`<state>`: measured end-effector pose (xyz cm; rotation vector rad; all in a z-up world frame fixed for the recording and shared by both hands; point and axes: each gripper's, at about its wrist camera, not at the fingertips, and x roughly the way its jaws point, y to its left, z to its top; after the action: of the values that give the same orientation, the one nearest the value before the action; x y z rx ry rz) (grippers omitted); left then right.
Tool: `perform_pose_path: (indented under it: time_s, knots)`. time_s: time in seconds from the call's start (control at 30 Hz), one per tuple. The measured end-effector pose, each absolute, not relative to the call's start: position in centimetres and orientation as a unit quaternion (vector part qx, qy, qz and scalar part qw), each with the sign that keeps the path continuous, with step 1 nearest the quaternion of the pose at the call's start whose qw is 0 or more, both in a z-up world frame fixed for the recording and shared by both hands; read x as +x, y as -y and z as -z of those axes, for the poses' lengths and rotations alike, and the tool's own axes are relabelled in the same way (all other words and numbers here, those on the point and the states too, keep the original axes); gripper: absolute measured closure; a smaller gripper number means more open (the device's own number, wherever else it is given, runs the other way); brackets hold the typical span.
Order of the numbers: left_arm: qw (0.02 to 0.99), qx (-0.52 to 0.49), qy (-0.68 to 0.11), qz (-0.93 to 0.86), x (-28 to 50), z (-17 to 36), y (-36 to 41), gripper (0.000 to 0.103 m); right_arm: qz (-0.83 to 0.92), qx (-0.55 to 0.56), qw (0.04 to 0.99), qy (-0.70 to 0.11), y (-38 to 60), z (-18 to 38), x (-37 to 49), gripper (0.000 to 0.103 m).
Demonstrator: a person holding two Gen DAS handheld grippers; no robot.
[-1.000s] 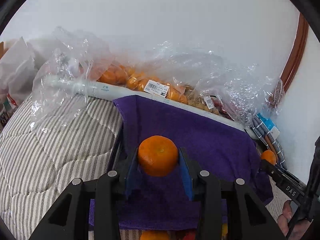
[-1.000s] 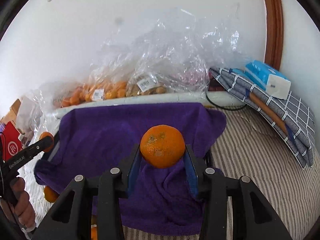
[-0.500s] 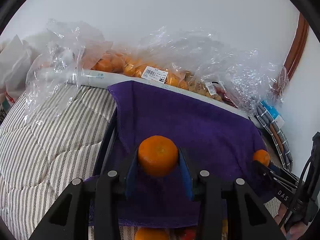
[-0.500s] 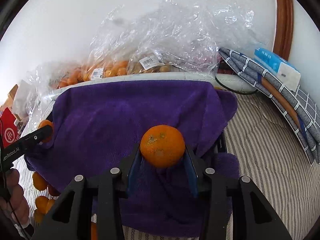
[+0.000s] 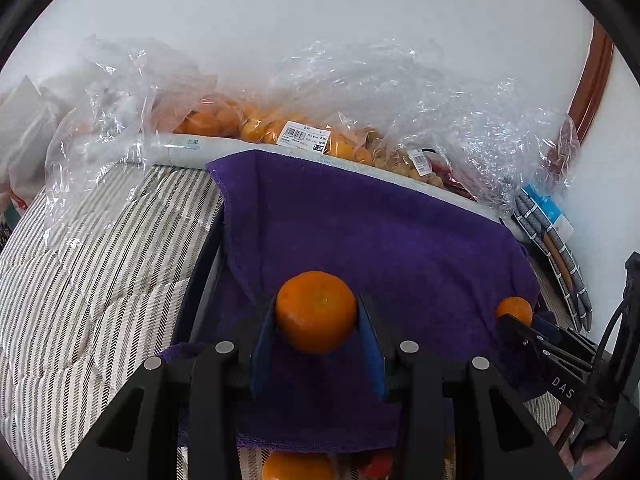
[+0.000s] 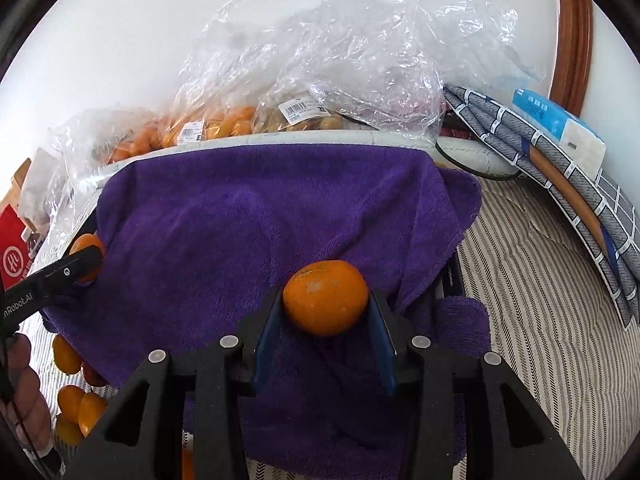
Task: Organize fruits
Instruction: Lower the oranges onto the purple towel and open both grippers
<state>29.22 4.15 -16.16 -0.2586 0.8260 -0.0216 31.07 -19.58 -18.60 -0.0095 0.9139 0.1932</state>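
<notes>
Left tool [image 5: 316, 314] and right tool [image 6: 325, 300] each clamp a mandarin [image 5: 316, 312], both held level above the purple towel [image 5: 380, 240] on the striped bed [image 5: 80, 280]; carrying step, I judge; next, lower each fruit and part the blue pads gently

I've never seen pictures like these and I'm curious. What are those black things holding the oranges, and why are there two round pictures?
Those black things are tongs that a person squeezes, one in each hand. Each has a small camera looking along its fingers, so you get two round pictures. In the left camera's picture, the left tongs pinch an orange. In the right camera's picture, the right tongs pinch another orange. Below them is a purple towel on striped bedding. Behind are plastic bags of fruit.
</notes>
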Motion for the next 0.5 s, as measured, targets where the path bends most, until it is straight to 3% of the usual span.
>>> perform_pose_path:
  time_s: [0.07, 0.23, 0.43, 0.5]
  knots:
    - [0.908, -0.121, -0.401, 0.013, 29.3, 16.2, -4.0, 0.065, -0.096, -0.001, 0.893, -0.439, 19.7, 18.5, 31.0, 0.058]
    - [0.912, -0.102, -0.397, 0.009, 29.3, 16.1, -3.5, 0.064, -0.089, -0.003, 0.903, -0.419, 19.8, 17.8, 30.6, 0.042]
    - [0.924, -0.105, -0.367, 0.019, 28.6, 15.1, -3.6, 0.047, -0.093, 0.003, 0.911, -0.401, 20.0, 17.0, 29.9, 0.041]
    - [0.928, -0.105, -0.358, 0.017, 28.2, 14.8, -3.7, 0.046, -0.092, 0.000, 0.914, -0.395, 19.9, 16.8, 29.7, 0.041]
